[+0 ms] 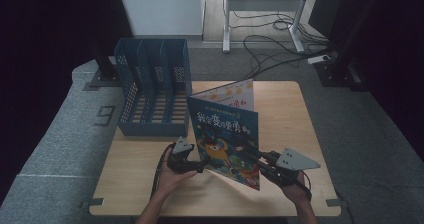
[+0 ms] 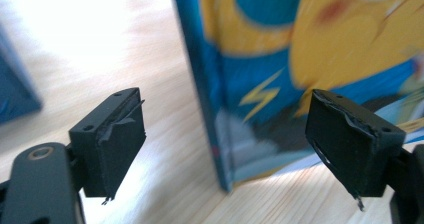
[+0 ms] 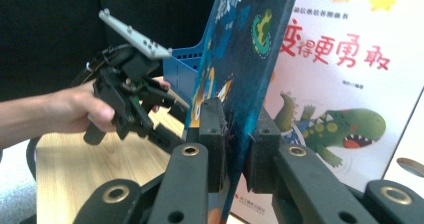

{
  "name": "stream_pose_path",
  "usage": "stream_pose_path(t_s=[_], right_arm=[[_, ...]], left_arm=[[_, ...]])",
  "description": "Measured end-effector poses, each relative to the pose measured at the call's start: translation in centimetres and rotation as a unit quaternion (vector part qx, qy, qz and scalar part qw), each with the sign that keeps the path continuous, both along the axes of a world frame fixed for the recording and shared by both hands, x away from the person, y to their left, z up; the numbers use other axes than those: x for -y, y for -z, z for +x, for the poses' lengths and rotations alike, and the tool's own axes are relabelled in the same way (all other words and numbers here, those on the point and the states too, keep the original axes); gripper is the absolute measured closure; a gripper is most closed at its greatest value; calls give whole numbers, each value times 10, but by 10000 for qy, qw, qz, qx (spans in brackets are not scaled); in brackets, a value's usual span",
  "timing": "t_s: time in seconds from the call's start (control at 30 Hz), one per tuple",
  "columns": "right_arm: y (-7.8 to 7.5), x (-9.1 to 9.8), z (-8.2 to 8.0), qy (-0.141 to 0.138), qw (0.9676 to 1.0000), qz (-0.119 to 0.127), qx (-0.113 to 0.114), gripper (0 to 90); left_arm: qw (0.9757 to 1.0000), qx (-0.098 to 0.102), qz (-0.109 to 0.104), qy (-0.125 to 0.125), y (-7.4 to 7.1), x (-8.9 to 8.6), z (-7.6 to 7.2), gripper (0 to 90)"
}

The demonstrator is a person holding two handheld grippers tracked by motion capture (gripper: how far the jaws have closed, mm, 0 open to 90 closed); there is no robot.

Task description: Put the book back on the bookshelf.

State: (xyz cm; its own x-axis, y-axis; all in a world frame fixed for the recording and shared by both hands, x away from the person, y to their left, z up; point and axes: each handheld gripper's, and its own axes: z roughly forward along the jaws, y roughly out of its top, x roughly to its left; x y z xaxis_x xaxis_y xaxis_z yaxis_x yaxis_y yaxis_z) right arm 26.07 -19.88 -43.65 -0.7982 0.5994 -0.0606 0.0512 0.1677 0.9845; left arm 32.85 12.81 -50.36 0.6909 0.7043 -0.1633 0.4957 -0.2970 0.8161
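Note:
A picture book stands upright and partly opened on the wooden table (image 1: 145,189). Its blue front cover (image 1: 225,139) carries a yellow cartoon figure, and a white page (image 3: 340,84) behind shows red characters and a green dinosaur. My right gripper (image 1: 254,155) is shut on the cover's lower edge; in the right gripper view its pads (image 3: 212,134) press both faces of the cover (image 3: 245,49). My left gripper (image 1: 200,165) is open at the cover's lower left. In the left gripper view the cover's upright edge (image 2: 220,134) sits between the wide-apart jaws of that gripper (image 2: 225,154), touching neither.
A blue perforated file organiser (image 1: 152,86) with several upright slots stands at the table's back left, just left of the book. Beyond the table are grey carpet, a metal frame's legs (image 1: 227,29) and loose cables (image 1: 280,49).

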Motion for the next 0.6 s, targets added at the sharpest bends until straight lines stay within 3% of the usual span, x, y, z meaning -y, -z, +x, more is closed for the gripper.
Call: stream_pose_path(t_s=[0.1,0.6], right_arm=[[3,4,1,33,10000,16,-77,789],[15,19,8,231,9994,1,-272,735]], left_arm=[[9999,134,43,95,-6,2,1,151],[9987,374,45,338,-18,18,-5,215]])
